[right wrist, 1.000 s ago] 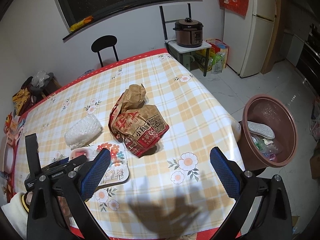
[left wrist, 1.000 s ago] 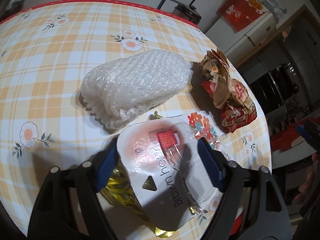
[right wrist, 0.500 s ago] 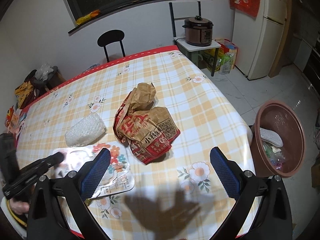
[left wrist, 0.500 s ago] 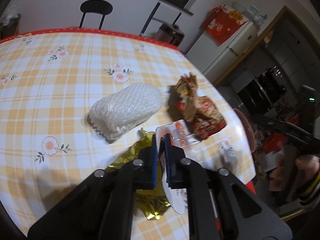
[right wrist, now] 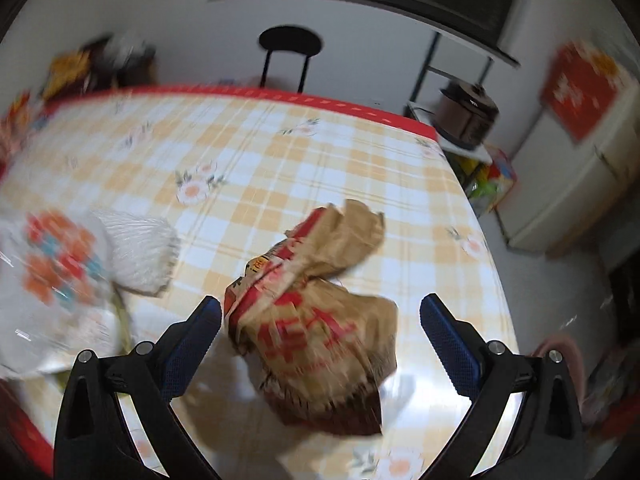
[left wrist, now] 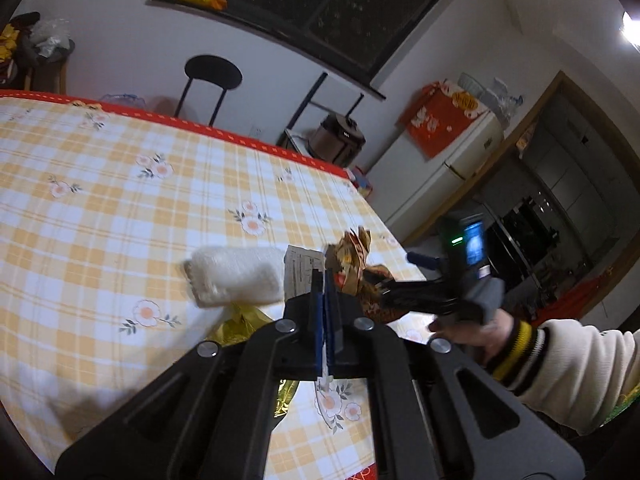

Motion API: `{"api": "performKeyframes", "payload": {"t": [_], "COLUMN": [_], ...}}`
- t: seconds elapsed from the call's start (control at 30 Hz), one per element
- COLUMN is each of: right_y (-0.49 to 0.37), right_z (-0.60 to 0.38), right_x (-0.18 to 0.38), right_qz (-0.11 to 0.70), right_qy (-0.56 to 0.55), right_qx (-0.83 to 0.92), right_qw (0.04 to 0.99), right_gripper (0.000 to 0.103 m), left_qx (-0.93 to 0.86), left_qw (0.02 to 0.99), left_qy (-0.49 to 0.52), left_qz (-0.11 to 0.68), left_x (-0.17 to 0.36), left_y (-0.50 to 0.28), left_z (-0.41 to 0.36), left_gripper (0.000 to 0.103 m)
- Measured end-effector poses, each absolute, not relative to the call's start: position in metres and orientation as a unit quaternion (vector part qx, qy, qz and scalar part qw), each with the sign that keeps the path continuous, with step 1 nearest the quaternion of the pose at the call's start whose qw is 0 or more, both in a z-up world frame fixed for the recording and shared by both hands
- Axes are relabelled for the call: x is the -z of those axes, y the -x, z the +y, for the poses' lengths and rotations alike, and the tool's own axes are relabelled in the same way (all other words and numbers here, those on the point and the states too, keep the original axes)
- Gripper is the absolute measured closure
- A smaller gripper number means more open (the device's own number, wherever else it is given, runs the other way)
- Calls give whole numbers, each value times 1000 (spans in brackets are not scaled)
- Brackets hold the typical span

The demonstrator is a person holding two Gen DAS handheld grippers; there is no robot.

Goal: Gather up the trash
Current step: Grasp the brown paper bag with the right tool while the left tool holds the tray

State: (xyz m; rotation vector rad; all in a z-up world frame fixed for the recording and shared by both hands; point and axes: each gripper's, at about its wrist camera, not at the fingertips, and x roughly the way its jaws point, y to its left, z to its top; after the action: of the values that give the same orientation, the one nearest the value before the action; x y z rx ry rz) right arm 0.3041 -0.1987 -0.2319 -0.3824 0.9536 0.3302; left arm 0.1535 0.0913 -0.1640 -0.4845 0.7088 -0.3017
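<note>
Here, in the left wrist view, the left gripper point(left wrist: 325, 312) fills the lower centre of the frame, its blue jaws pressed together on a thin clear blister pack point(left wrist: 301, 272). The pack is seen edge-on; its printed card sticks up above the jaws and a sliver hangs below them, lifted off the worktop point(left wrist: 100, 208), which wears a yellow-checked cloth with flowers. Behind the jaws, a roll of bubble wrap point(left wrist: 236, 276) lies at centre frame. A gold foil wrapper point(left wrist: 240, 322) lies just below the roll, partly hidden by the gripper. At centre right, a crumpled brown paper bag point(left wrist: 354, 258) with red print sits on the cloth. The right gripper point(left wrist: 418, 260) reaches in from the right edge beside the bag, held by a hand point(left wrist: 476, 334) in a cream sleeve with a striped cuff.

In the right wrist view, which is blurred by motion, the right gripper point(right wrist: 320, 332) has its jaws spread wide, one on each side of the paper bag point(right wrist: 316, 320), not touching it. The bubble wrap point(right wrist: 140, 252) lies at centre left. The blister pack point(right wrist: 60, 276) with orange flowers covers the left edge. A black chair point(right wrist: 290, 46) stands at the far side of the worktop, and a brown cooker point(right wrist: 466, 118) sits on a stand at upper right.
</note>
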Motion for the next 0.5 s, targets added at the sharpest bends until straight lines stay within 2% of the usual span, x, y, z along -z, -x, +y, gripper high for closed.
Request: {"api": "performKeyframes", "payload": {"t": [0.23,0.5], "right_y": [-309,-283], "right_z": [-184,-199], "right_x": [264,239], "right_qz": [497,494], "right_qy": [237,172], "right_qx": [-144,-151], "right_qw": [822,839], "right_gripper": [5,13], "left_qx": [119,91], "left_qw": [904,907], "left_qy": [242,245], "left_qz": [331,329], "left_x": [159,160], "left_y": [-139,-128], "left_z": [107,121], "left_gripper": [98,98]}}
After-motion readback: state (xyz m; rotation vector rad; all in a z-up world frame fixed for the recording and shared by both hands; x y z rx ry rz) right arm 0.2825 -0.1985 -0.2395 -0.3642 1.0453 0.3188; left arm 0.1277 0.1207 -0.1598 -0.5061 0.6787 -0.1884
